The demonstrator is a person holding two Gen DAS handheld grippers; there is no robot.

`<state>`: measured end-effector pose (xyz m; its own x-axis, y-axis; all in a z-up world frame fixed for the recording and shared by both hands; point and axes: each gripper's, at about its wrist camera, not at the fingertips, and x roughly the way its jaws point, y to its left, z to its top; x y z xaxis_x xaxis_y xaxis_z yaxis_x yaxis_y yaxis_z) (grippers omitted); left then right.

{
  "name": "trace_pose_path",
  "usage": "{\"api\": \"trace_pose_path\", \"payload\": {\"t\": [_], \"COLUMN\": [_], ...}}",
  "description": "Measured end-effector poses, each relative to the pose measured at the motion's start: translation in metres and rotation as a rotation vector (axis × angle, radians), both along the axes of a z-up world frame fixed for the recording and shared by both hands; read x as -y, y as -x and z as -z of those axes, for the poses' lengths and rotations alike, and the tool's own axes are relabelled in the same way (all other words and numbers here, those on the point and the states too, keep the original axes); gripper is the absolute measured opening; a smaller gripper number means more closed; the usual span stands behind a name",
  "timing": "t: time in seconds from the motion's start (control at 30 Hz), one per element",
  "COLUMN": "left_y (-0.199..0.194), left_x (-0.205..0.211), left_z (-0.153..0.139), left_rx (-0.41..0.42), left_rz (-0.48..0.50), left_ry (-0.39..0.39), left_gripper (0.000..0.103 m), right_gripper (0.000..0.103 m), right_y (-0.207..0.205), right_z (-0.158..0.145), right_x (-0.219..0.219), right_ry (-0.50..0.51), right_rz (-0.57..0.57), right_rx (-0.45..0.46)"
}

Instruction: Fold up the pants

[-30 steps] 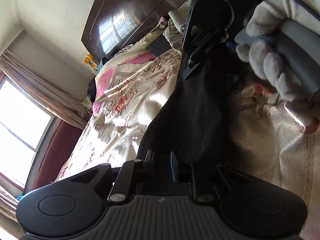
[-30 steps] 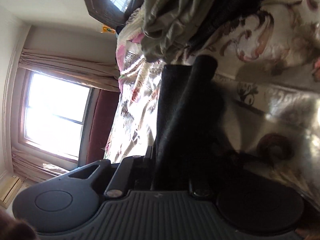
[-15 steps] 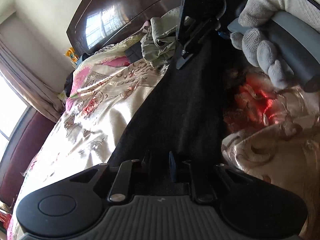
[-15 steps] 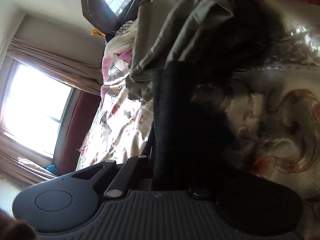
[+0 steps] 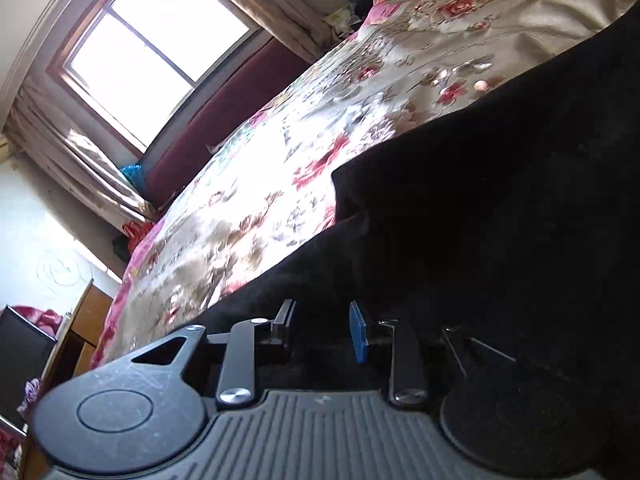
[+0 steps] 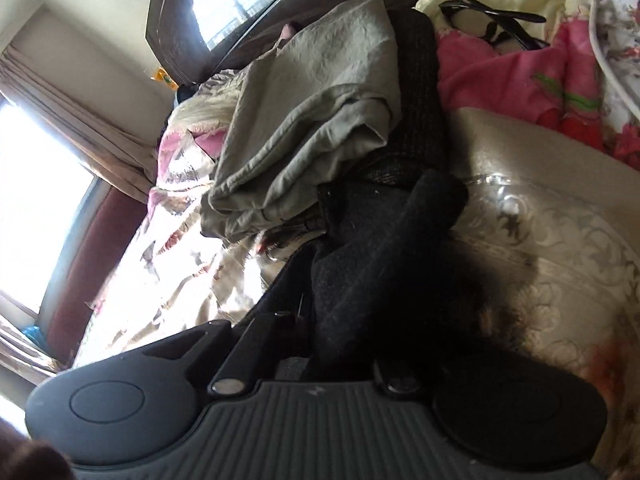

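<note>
Fingers of the left gripper [image 5: 322,332] stand spread, a gap between the black pad and the blue one, with black knit pants [image 5: 500,200] lying beneath and ahead, draped over the shiny floral bedspread [image 5: 248,200]. Dark cloth of the same pants [image 6: 372,264] buries the right gripper [image 6: 340,332], whose jaws seem pinched on a thick fold. Beyond lie crumpled grey-green trousers [image 6: 312,120], black-framed glasses [image 6: 492,24] and a sunlit window [image 5: 160,48].
</note>
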<state>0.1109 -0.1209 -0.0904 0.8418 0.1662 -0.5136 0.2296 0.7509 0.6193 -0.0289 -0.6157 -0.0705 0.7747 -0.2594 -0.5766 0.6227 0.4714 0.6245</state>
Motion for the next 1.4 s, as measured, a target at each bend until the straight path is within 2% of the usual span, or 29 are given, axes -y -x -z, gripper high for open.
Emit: {"api": "trace_pose_path", "payload": {"t": [0.07, 0.1, 0.17, 0.27, 0.3, 0.33, 0.43, 0.5, 0.57, 0.67, 0.77, 0.83, 0.87, 1.03, 1.1, 1.13, 1.17, 1.2, 1.27, 1.33, 1.4], "left_y": [0.008, 0.012, 0.016, 0.017, 0.013, 0.012, 0.000, -0.010, -0.019, -0.020, -0.012, -0.007, -0.007, -0.007, -0.007, -0.007, -0.007, -0.006, -0.007, -0.007, -0.004], "left_x": [-0.007, -0.012, -0.024, -0.050, -0.059, -0.065, -0.088, -0.100, -0.117, -0.144, -0.151, -0.150, -0.149, -0.151, -0.149, -0.149, -0.148, -0.148, -0.147, -0.145, -0.143], "left_z": [-0.010, -0.014, -0.019, -0.035, -0.041, -0.044, -0.046, -0.040, -0.031, -0.017, -0.004, -0.001, -0.001, 0.002, 0.005, 0.006, 0.007, 0.008, 0.006, -0.002, -0.012], "left_rx": [0.032, 0.051, 0.068, 0.099, 0.121, 0.136, 0.158, 0.177, 0.178, 0.145, 0.162, 0.187, 0.191, 0.203, 0.208, 0.210, 0.212, 0.215, 0.205, 0.189, 0.201], "left_rz": [0.010, 0.020, 0.024, 0.005, -0.002, -0.009, -0.039, -0.074, -0.135, -0.222, -0.233, -0.223, -0.221, -0.227, -0.231, -0.235, -0.239, -0.241, -0.247, -0.243, -0.253], "left_ry": [0.000, -0.014, -0.023, 0.011, 0.022, 0.031, 0.050, 0.030, 0.027, 0.083, 0.092, 0.081, 0.081, 0.105, 0.096, 0.093, 0.088, 0.080, 0.065, 0.030, -0.002], "left_gripper": [0.044, 0.044, 0.044, 0.044, 0.045, 0.045, 0.046, 0.047, 0.047, 0.048, 0.050, 0.051, 0.051, 0.053, 0.053, 0.053, 0.053, 0.054, 0.056, 0.057, 0.056], "right_gripper": [0.009, 0.019, 0.020, 0.021, 0.021, 0.021, 0.033, 0.035, 0.034, 0.035, 0.036, 0.008, 0.003, 0.002, 0.002, 0.002, 0.009, 0.009, 0.009, 0.009, 0.009], "right_y": [-0.003, -0.003, 0.006, 0.020, 0.017, 0.005, -0.073, -0.147, -0.214, -0.278, -0.308, -0.309, -0.311, -0.307, -0.311, -0.311, -0.309, -0.308, -0.299, -0.266, -0.228], "right_z": [-0.006, -0.016, -0.046, -0.096, -0.109, -0.120, -0.131, -0.117, -0.098, -0.070, -0.041, -0.031, -0.031, -0.042, -0.039, -0.035, -0.034, -0.030, -0.028, -0.046, -0.059], "right_x": [-0.007, -0.013, -0.029, -0.081, -0.103, -0.125, -0.190, -0.235, -0.281, -0.345, -0.370, -0.381, -0.378, -0.357, -0.347, -0.344, -0.342, -0.341, -0.330, -0.315, -0.298], "right_ry": [0.058, 0.094, 0.212, 0.436, 0.486, 0.500, 0.412, 0.249, 0.138, 0.243, 0.209, 0.260, 0.251, 0.182, 0.135, 0.135, 0.170, 0.184, 0.116, 0.126, 0.148], "right_rz": [-0.046, -0.048, -0.038, -0.059, -0.114, -0.220, -0.611, -0.875, -1.081, -1.257, -1.364, -1.387, -1.406, -1.345, -1.261, -1.182, -1.123, -1.087, -1.017, -0.993, -0.984], "right_rx": [-0.104, -0.134, -0.195, -0.230, -0.213, -0.168, -0.023, 0.047, 0.022, -0.088, -0.226, -0.299, -0.310, -0.260, -0.235, -0.222, -0.215, -0.220, -0.228, -0.099, -0.040]}}
